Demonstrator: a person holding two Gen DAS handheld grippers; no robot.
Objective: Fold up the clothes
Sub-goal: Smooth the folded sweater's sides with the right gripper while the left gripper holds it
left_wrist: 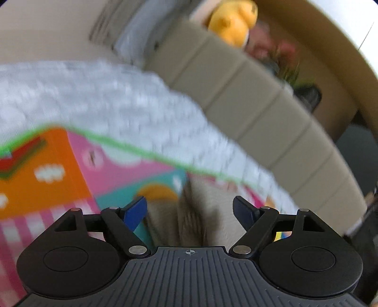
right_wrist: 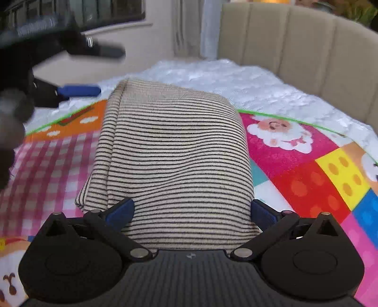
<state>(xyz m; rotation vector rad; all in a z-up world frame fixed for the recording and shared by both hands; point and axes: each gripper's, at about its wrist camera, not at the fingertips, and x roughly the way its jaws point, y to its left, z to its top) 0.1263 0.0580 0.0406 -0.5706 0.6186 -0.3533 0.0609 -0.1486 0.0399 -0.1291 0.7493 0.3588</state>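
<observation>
A beige garment with thin black stripes (right_wrist: 172, 153) lies folded into a thick rectangle on a colourful play mat (right_wrist: 307, 179). My right gripper (right_wrist: 191, 210) is open, its blue pads on either side of the garment's near edge, holding nothing. My left gripper (left_wrist: 189, 207) is open; the view is motion-blurred, with a blurred part of the striped garment (left_wrist: 196, 212) between and below its fingers. The left gripper also shows blurred in the right wrist view (right_wrist: 80, 91), raised beyond the garment's far left corner.
The mat lies on a white textured bedspread (right_wrist: 224, 75). A beige padded headboard (right_wrist: 307, 47) curves along the far and right side. A yellow plush toy (left_wrist: 234, 21) and a plant (left_wrist: 288, 63) sit behind it. A window and curtain (right_wrist: 186, 26) are at the back.
</observation>
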